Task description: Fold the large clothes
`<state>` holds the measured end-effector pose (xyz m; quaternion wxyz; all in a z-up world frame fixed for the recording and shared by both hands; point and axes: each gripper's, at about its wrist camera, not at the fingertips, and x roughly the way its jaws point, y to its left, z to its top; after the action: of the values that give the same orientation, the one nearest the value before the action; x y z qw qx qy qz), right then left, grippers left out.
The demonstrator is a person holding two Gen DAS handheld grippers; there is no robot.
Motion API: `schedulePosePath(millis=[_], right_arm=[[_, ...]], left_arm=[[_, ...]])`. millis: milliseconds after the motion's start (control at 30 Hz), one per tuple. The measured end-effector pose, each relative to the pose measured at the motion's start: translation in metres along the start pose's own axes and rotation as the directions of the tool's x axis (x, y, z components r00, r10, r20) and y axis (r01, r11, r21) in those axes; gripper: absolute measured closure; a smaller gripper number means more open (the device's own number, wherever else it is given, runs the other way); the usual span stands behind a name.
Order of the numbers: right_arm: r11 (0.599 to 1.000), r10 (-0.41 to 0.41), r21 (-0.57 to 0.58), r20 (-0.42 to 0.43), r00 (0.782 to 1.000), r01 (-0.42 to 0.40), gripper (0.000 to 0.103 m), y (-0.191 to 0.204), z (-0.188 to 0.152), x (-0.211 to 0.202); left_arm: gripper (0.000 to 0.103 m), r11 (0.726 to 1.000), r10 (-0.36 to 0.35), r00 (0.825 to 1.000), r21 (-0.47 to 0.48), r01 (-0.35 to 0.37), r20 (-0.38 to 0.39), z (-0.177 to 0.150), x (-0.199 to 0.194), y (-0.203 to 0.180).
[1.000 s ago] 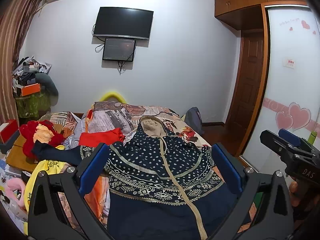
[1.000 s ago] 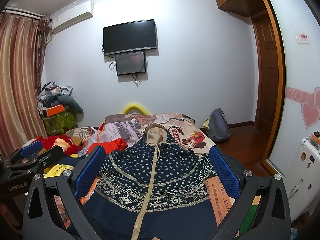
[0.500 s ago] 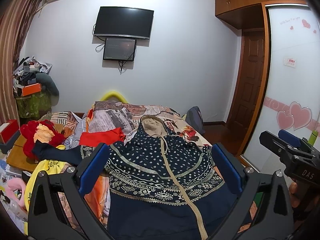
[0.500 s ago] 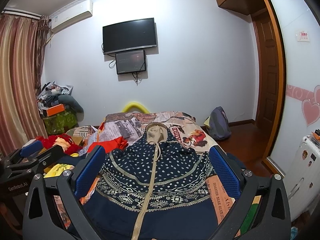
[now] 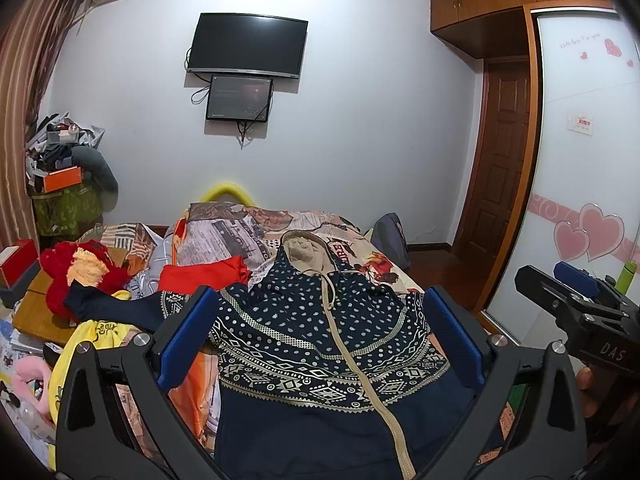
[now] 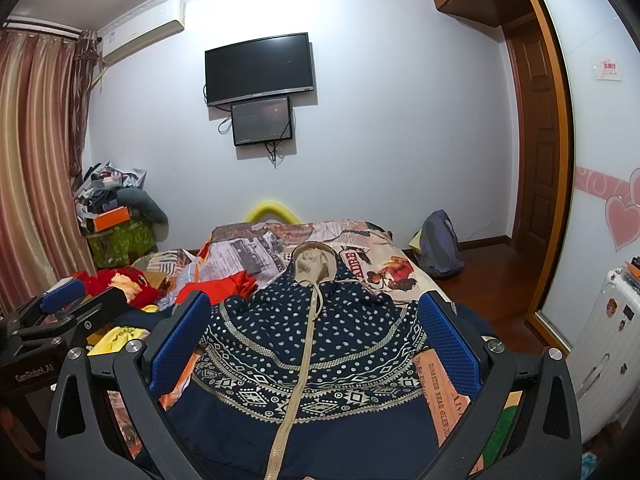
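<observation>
A navy hooded jacket point(image 5: 320, 332) with white dots, a patterned band and a beige zip lies spread flat on the bed, hood point(image 5: 306, 250) away from me; it also shows in the right wrist view point(image 6: 308, 332). One sleeve point(image 5: 116, 306) stretches out to the left. My left gripper point(image 5: 320, 336) is open and empty, held above the jacket's near half. My right gripper point(image 6: 314, 338) is open and empty too, above the same part. Each gripper shows at the edge of the other's view, the right one point(image 5: 576, 304) and the left one point(image 6: 60, 312).
The bed point(image 6: 360, 248) has a printed cover. A red garment point(image 5: 204, 274), a red and yellow pile point(image 5: 80, 276) and a yellow shirt point(image 5: 92, 344) lie at the left. A backpack point(image 6: 440, 250) stands on the floor at the right, by the wardrobe door point(image 5: 580, 184).
</observation>
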<state>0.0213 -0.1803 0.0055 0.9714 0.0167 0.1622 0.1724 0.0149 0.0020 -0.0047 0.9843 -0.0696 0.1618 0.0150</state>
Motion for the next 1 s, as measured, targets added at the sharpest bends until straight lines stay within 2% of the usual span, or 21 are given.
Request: schedulePosePath(millis=[1000], right_arm=[[1.0,0.018,-0.007,-0.006,1.0,-0.018,0.0,0.0039,0.0029,0.0049]], left_arm=[[0.0,1.0,0.023,1.0,-0.004,-0.023,0.0,0.0016,-0.0004,0.0078]])
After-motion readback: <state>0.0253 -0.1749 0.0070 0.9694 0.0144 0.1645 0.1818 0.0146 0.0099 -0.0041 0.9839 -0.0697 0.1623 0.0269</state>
